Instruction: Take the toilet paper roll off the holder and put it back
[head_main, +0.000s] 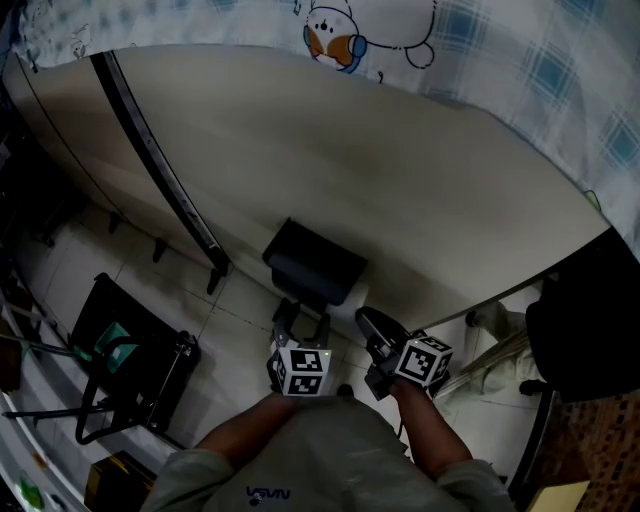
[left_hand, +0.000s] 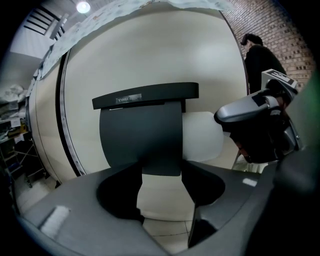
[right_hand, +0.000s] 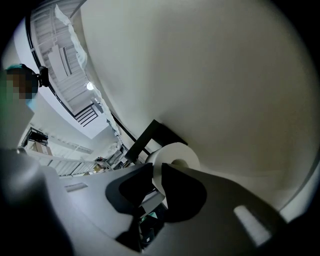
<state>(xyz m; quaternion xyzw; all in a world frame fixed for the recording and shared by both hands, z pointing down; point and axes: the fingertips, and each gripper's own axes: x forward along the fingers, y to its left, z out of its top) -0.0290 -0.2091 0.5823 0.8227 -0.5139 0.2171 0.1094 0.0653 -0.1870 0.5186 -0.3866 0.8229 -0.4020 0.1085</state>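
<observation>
A black toilet paper holder (head_main: 312, 262) is fixed to the cream wall; in the left gripper view its flat lid and hanging front cover (left_hand: 140, 132) fill the middle. The white toilet paper roll (left_hand: 202, 135) sticks out of the holder's right end. My right gripper (right_hand: 156, 167) comes at that end, its jaws close together with the roll's (right_hand: 167, 152) wall pinched between them. My left gripper (left_hand: 162, 175) stands open just below the front cover, touching nothing. In the head view both grippers, left (head_main: 303, 322) and right (head_main: 368, 322), sit right under the holder.
A black rail (head_main: 160, 170) runs slantwise across the wall to the left. A black wire rack (head_main: 130, 365) stands on the tiled floor at lower left. A person in dark clothes (left_hand: 262, 60) stands at the right by a brick wall (left_hand: 295, 35).
</observation>
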